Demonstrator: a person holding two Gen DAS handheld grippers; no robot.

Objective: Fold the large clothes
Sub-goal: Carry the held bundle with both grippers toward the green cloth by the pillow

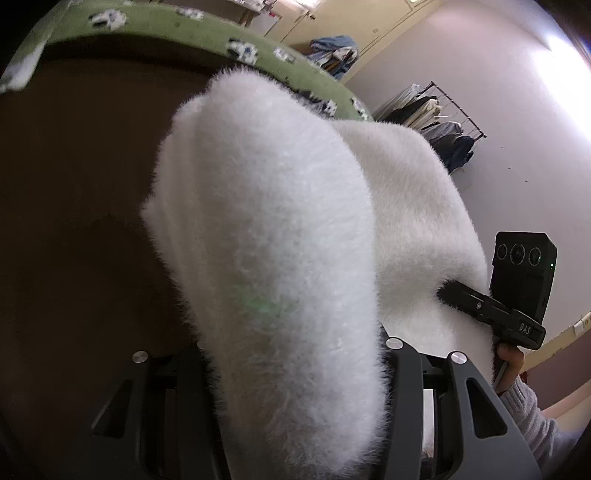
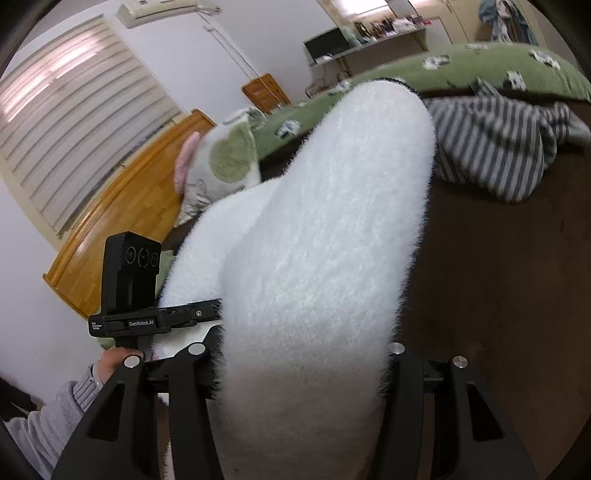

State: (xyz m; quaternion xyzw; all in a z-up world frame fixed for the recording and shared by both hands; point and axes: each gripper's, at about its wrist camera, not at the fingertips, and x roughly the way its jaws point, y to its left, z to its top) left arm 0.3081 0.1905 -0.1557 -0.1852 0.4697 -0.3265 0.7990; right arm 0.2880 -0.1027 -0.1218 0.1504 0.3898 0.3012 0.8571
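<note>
A white fluffy garment (image 1: 280, 236) fills the middle of the left wrist view and hangs between the fingers of my left gripper (image 1: 295, 369), which is shut on it; the fingertips are buried in the fur. The same white garment (image 2: 317, 258) fills the right wrist view, clamped in my right gripper (image 2: 299, 369), fingertips hidden. Each gripper shows in the other's view, holding the garment's edge: the right gripper (image 1: 443, 290) and the left gripper (image 2: 218, 308). The garment is lifted above a dark brown surface (image 1: 74, 221).
A grey striped garment (image 2: 495, 147) lies crumpled on the dark brown surface (image 2: 498, 277). A green patterned bedcover (image 1: 166, 33) runs along the far edge. A pillow (image 2: 221, 162) and wooden headboard (image 2: 122, 221) stand at left. A clothes rack (image 1: 443, 122) is by the wall.
</note>
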